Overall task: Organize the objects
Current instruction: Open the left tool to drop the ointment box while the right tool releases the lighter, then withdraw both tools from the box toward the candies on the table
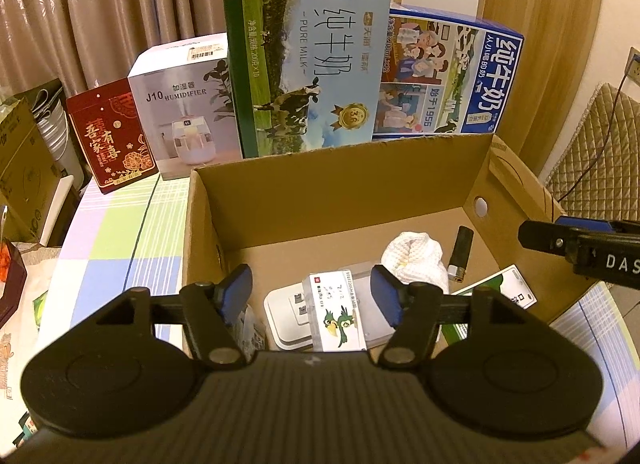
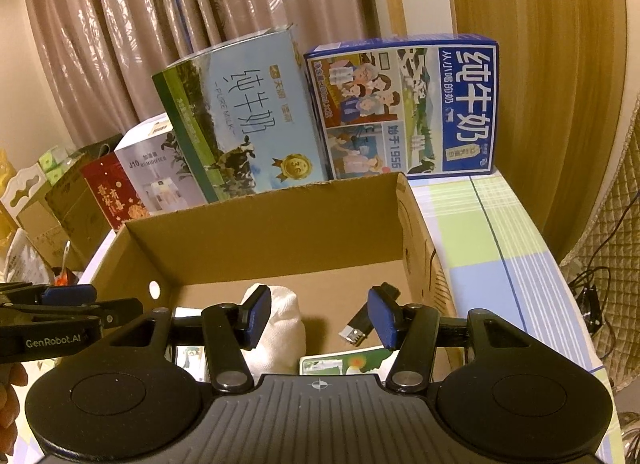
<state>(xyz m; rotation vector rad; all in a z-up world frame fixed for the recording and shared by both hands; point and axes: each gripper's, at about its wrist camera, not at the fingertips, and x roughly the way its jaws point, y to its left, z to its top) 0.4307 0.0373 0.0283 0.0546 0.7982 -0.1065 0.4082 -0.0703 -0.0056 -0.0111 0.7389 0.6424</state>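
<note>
Inside the carton (image 1: pixel 400 184), near its front wall, lie one white cloth (image 1: pixel 416 260), one black stick (image 1: pixel 460 256), perhaps two cards and one grey block (image 1: pixel 288 316), while two released grippers, left (image 1: pixel 312 296) and right (image 2: pixel 318 316), hover over them, four boxes lining the table's back edge.

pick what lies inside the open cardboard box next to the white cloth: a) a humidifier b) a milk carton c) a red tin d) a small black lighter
D: the small black lighter lies on the floor of the cardboard box just right of the white cloth, while the cartons and other packages stand outside, behind the box.
</note>
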